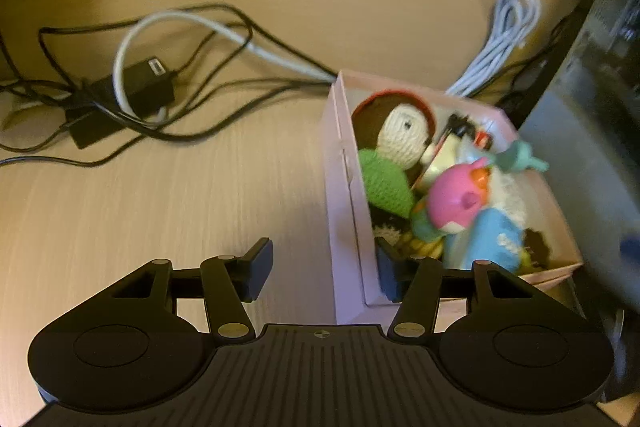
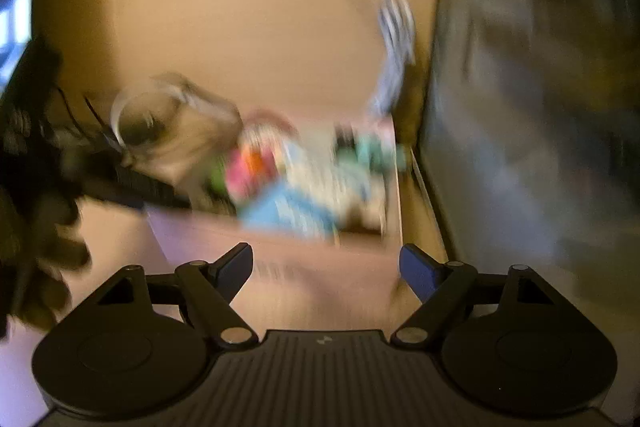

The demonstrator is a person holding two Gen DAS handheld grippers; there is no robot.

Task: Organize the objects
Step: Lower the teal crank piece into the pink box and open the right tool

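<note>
A pink open box (image 1: 346,211) stands on the wooden desk, filled with toys: a crocheted doll with a cream face (image 1: 402,137), a green crocheted piece (image 1: 384,183), a pink plastic bird toy (image 1: 460,197) and a light blue toy (image 1: 492,239). My left gripper (image 1: 324,269) is open, its jaws straddling the box's near left wall, one finger inside the box and one outside. In the blurred right wrist view, the same box (image 2: 320,259) lies just ahead of my right gripper (image 2: 326,271), which is open and empty.
A tangle of black and white cables with a black adapter (image 1: 136,91) lies left of the box. A coiled white cable (image 1: 508,31) hangs behind it. A dark grey case (image 1: 592,131) stands close on the right. The left gripper (image 2: 132,183) shows blurred at the box's left side.
</note>
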